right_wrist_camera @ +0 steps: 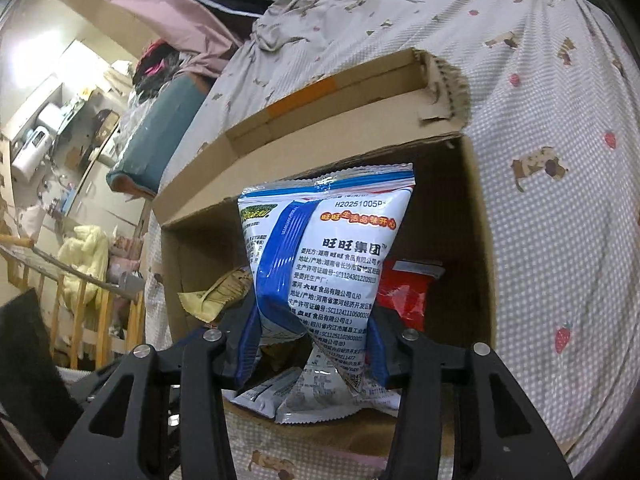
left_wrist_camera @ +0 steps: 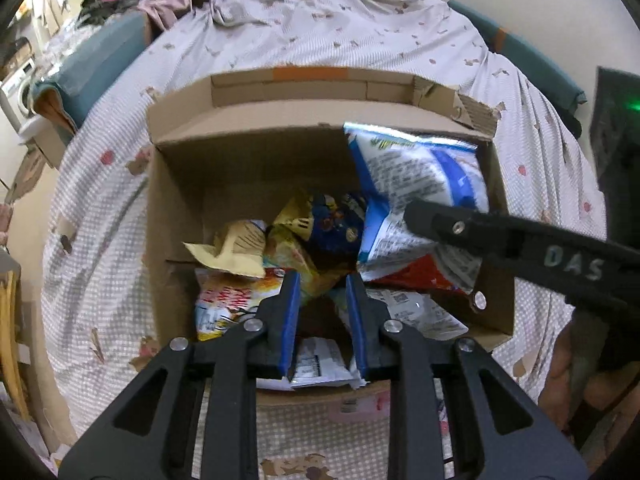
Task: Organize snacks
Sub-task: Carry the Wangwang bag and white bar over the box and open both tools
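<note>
Looking down from the left wrist camera, the left gripper hangs over the near half of an open cardboard box that sits on a dotted bedsheet printed with dogs and strawberries. Its blue-padded fingers stand a little apart with nothing pinched between them; below them lie a white printed packet and a crumpled yellow bag, neither of which the pads touch. To the left of that lie a red-and-white snack bag and a pale yellow wrapper. A dark blue packet lies toward the back of the pile. On the right of the box the right gripper reaches in from the edge of the view, pressed into the lower part of a blue-and-white snack bag that stands upright against the far right corner.

From the right wrist camera, the right gripper is clamped on that blue-and-white snack bag: both blue pads squeeze its lower part so the film pinches into a waist, and the rest of the bag rises straight ahead of the fingers, inside the cardboard box. A red packet lies just behind it on the right, the pale yellow wrapper to its left, and white packets lie under the fingertips.
</note>
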Demonstrator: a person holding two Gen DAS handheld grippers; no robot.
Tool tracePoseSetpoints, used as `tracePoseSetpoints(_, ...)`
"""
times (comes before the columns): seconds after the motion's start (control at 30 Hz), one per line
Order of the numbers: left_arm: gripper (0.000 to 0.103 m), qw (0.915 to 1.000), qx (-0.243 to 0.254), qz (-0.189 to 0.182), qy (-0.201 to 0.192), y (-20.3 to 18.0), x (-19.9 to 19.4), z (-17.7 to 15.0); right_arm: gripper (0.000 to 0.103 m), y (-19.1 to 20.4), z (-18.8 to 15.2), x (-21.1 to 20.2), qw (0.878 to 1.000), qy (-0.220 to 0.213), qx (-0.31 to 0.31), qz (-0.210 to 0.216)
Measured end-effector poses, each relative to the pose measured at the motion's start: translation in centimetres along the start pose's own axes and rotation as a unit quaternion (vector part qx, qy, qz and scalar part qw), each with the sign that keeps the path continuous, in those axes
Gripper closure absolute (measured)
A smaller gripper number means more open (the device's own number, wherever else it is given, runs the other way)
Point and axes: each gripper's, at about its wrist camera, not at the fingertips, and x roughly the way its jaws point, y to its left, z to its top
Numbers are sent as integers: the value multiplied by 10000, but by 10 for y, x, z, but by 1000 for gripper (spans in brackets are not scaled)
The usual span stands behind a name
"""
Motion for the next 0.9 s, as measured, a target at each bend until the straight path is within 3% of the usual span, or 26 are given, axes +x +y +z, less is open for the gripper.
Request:
tracePoseSetpoints(0.2,82,9997,-69,127,-190,10,-9,0,50,14,0,-3,9988,-196,-329,298)
tracePoseSetpoints(0.27,81,9997,-144,89,-183,14,-11,0,33,15,0,-6,9985,-235,-351,361)
tracePoseSetpoints(0.3,73,9997,-173,15,-170,16,-12,0,20,13,-1,-8,9988,-278,-287,276)
tracePoseSetpoints(0.33,62,9997,-181,-47,-159,17,-13,-1,16,10,-1,-10,9990,-306,-236,232)
tracePoseSetpoints(0.43,44,9995,-220,-27,-244,21,-18,-2,14,4,0,-19,9988,-248,-90,401)
tracePoseSetpoints(0.53,34,9992,-299,-6,-268,25,-20,-3,11,3,-5,-31,9986,-412,-132,303)
tracePoseSetpoints(0.9,29,9985,-429,61,-326,34,-33,-14,5,8,-18,-47,9984,-494,-179,228)
